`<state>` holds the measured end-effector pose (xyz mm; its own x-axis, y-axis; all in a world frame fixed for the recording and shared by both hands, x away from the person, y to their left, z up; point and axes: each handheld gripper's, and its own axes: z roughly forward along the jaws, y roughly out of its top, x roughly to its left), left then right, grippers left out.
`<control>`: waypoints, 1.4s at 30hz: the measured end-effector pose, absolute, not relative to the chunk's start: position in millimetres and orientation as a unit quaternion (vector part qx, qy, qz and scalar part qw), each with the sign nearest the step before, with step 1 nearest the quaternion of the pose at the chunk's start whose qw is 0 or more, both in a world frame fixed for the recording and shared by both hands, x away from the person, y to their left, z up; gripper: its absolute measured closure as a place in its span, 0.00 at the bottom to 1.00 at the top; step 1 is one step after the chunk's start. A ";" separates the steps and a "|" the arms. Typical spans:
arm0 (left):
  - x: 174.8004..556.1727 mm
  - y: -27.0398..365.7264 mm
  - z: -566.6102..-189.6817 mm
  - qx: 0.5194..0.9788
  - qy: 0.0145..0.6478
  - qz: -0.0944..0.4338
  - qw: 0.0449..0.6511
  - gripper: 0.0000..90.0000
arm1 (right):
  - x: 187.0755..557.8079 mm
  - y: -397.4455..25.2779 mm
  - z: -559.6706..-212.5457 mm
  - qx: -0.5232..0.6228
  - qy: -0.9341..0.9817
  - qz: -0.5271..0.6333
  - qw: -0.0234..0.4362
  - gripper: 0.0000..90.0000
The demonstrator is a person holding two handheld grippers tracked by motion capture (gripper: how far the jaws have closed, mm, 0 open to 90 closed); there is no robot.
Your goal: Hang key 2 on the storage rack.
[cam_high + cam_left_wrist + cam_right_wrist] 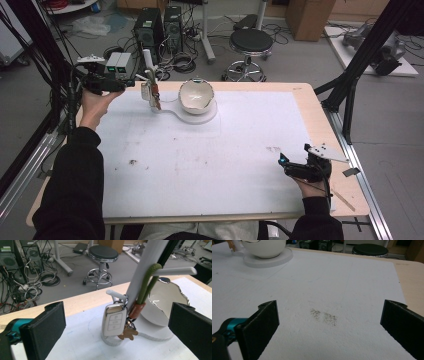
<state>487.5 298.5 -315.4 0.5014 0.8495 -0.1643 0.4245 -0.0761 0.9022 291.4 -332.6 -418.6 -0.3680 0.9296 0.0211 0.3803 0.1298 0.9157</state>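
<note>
A white stand (143, 272) with side pegs rises at the back of the white mat. From one peg hang a white car key fob (113, 321), a green cord loop (147, 282) with a brown leather tag, and a small brown bear charm (128, 333). The same stand (149, 75) and key bunch (156, 97) appear small in the high view. Beside them a white bowl (196, 95) with a jagged rim rests on a round white base (200, 116). My left gripper (117, 330) is open just short of the fob, nothing between its jaws; it also shows as the left gripper (112, 84). My right gripper (284, 162) is open and empty above the mat's right side.
A white foam mat (200, 160) covers most of the wooden table (320, 125). A dark smudge (324, 316) lies on the mat ahead of the right gripper. Behind the table stand a black stool (250, 42), computer towers (150, 30) and tangled cables on the floor.
</note>
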 end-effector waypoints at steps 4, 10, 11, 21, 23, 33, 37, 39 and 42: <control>480.2 297.1 -316.4 0.710 0.447 0.224 0.495 0.02 | 291.4 -332.1 -418.4 0.475 0.689 0.458 0.301 0.01; 470.1 296.0 -320.6 0.708 0.444 0.224 0.500 0.02 | 291.3 -331.4 -417.5 0.473 0.689 0.459 0.301 0.01; 468.7 295.7 -321.7 0.711 0.443 0.223 0.499 0.02 | 291.3 -331.1 -417.5 0.474 0.689 0.459 0.300 0.01; 456.0 289.2 -332.5 0.727 0.443 0.211 0.480 0.02 | 292.7 -328.1 -417.3 0.468 0.694 0.459 0.298 0.01; 452.2 288.9 -335.2 0.727 0.442 0.209 0.482 0.02 | 293.4 -328.3 -417.7 0.466 0.696 0.458 0.300 0.01; 431.8 280.9 -353.6 0.743 0.430 0.193 0.476 0.02 | 293.6 -328.3 -417.9 0.464 0.697 0.459 0.298 0.01; 424.5 282.0 -357.7 0.745 0.426 0.184 0.479 0.02 | 294.1 -327.4 -417.8 0.464 0.698 0.459 0.295 0.01; 420.3 285.0 -361.8 0.738 0.431 0.177 0.488 0.02 | 294.2 -327.4 -417.8 0.463 0.698 0.460 0.294 0.01; 414.4 290.1 -370.5 0.734 0.439 0.174 0.488 0.02 | 294.4 -327.5 -417.9 0.465 0.698 0.460 0.292 0.01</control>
